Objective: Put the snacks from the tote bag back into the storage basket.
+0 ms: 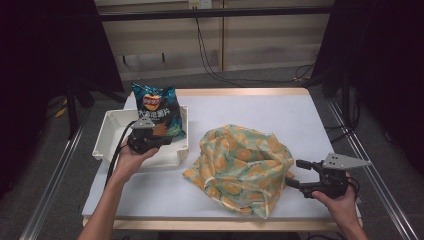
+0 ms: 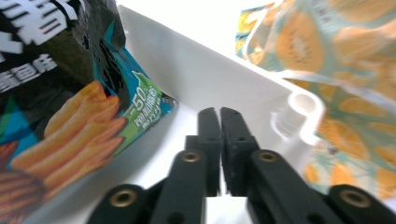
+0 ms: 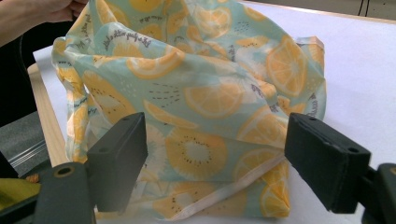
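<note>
High view looks forward and down over the whole table (image 1: 300, 115). My left gripper view sits close inside the white bin (image 2: 196, 70); my right gripper view faces the fruit-print bag (image 3: 205, 93) nearby, shared with both others.

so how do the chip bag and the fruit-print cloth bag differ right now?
The chip bag stands upright in the white bin; the cloth bag lies slumped on the table. The chip bag is dark, glossy and smaller; the cloth bag is pale teal with orange slices, matte and wider. Neither is gripped by a tool.
</note>
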`<control>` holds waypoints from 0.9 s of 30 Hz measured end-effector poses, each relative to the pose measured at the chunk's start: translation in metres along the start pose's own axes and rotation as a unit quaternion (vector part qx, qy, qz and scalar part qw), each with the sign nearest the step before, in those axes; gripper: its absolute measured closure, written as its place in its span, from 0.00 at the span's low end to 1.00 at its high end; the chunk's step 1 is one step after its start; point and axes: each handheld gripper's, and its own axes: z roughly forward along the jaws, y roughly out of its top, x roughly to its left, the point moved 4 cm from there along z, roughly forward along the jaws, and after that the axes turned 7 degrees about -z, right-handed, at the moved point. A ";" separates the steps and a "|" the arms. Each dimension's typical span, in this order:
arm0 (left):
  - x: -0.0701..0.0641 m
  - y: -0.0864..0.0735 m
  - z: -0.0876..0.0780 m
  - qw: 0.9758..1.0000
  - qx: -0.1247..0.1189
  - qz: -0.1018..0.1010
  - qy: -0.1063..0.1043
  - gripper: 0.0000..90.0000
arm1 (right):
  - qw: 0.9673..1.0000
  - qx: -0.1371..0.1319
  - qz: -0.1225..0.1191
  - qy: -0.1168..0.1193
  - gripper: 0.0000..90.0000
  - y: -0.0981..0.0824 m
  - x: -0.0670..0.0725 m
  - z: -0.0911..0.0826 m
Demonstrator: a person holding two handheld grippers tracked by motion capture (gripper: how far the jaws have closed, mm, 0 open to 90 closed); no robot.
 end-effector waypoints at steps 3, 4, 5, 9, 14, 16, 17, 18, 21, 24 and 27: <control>-0.009 -0.003 -0.012 1.000 -0.018 0.007 -0.001 0.89 | 1.000 -0.001 0.000 0.000 0.23 0.000 0.000 -0.001; -0.012 -0.005 -0.015 1.000 -0.024 0.005 0.001 0.83 | 1.000 0.000 0.000 -0.001 0.23 0.000 0.000 -0.001; -0.015 -0.006 -0.019 1.000 -0.027 0.010 0.003 0.80 | 1.000 -0.001 0.000 -0.001 0.23 0.000 0.000 -0.001; -0.021 -0.013 -0.031 0.999 -0.045 0.006 0.016 0.64 | 1.000 -0.003 -0.001 -0.003 0.23 0.001 0.001 -0.002; -0.031 -0.027 -0.043 0.998 -0.048 0.002 0.033 0.47 | 1.000 -0.007 -0.001 -0.008 0.23 0.002 0.001 -0.004; -0.034 -0.033 -0.048 0.998 -0.054 -0.004 0.041 0.35 | 1.000 -0.009 0.001 -0.009 0.23 0.002 0.001 -0.005; -0.036 -0.037 -0.050 0.997 -0.060 -0.014 0.044 0.30 | 1.000 -0.008 0.000 -0.010 0.23 0.002 0.001 -0.005; -0.037 -0.040 -0.053 0.997 -0.059 -0.013 0.046 0.26 | 1.000 -0.010 -0.002 -0.011 0.23 0.003 0.001 -0.006; -0.043 -0.049 -0.062 0.996 -0.070 -0.032 0.045 0.19 | 1.000 -0.010 0.002 -0.014 0.23 0.002 0.002 -0.007; -0.052 -0.057 -0.069 0.995 -0.071 -0.031 0.055 0.16 | 1.000 -0.008 0.000 -0.017 0.23 0.002 0.002 -0.008; -0.060 -0.068 -0.073 0.995 -0.071 -0.041 0.059 0.14 | 1.000 -0.011 -0.001 -0.019 0.23 0.004 0.003 -0.009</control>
